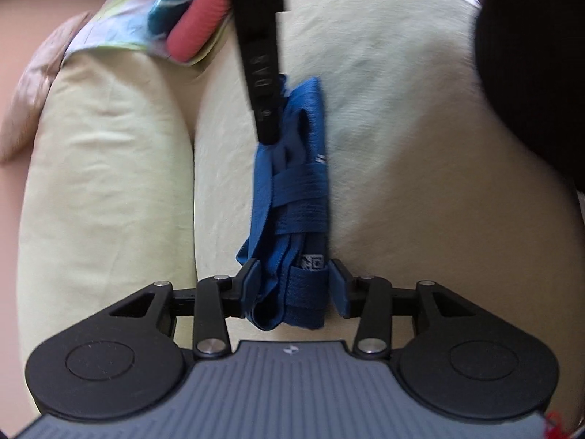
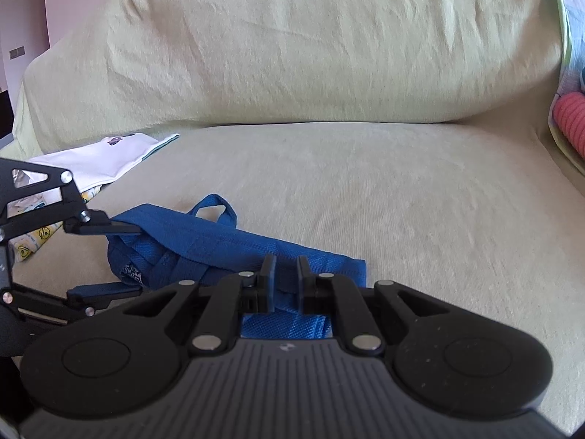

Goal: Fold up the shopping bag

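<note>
On sofa [image 2: 365, 183] | bag [image 2: 204, 245] rolled, strap-bound | left tongs [image 1: 294, 289] wide around it | right tongs [image 2: 287, 281] pinch bag

Strap-wrapped blue shopping bag [image 2: 219, 252] roll

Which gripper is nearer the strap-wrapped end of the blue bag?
Left. The left gripper straddles the wrapped end of the blue bag, pads apart; the right gripper is at the other end.

Raised letters reading roughly "DAS" run along the right tongs' black finger [image 1: 264, 84]; nothing else is legible.
</note>
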A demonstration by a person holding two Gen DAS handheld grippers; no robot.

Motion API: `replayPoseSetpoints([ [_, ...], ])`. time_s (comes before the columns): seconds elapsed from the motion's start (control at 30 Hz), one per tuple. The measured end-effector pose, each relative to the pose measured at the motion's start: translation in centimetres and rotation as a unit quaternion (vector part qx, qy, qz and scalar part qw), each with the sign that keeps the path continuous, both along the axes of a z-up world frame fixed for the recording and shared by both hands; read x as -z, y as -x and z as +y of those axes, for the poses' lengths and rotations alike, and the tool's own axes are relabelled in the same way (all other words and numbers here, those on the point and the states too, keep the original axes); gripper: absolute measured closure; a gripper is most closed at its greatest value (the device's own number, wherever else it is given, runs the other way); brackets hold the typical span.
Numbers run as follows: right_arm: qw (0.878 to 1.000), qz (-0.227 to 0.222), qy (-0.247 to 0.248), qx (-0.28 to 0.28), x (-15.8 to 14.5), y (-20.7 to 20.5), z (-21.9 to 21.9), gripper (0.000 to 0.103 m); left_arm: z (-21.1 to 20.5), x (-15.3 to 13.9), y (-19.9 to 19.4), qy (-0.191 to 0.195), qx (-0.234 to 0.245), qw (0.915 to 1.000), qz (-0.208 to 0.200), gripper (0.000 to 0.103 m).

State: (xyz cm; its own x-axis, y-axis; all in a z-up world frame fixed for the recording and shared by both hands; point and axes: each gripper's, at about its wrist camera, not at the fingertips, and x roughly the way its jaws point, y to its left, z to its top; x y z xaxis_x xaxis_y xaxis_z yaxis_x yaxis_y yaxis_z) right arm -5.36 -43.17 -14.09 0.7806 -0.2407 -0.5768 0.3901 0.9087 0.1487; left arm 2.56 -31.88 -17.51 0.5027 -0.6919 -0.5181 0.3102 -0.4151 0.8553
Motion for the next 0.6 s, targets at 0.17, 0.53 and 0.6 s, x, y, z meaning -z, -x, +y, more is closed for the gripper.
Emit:
replayPoseSetpoints([
  [0.17,1.0,-0.001,-0.001,-0.001,0.0,0.0,0.0,0.094,0.1,0.6,-0.1,0.016,0.016,0.9994,-0.025,0.04],
  [0.53,0.996,0.018,0.067,-0.047,-0.9,-0.3,0.8,0.087,-2.4,-1.1,-3.3,-0.029,0.003,0.9928,0.116,0.061],
  [0.6,0.99,0.018,0.107,-0.085,-1.6,-0.1,1.0,0.073,-2.9,-1.7,-4.0,-0.043,0.005,0.9903,0.132,0.061],
])
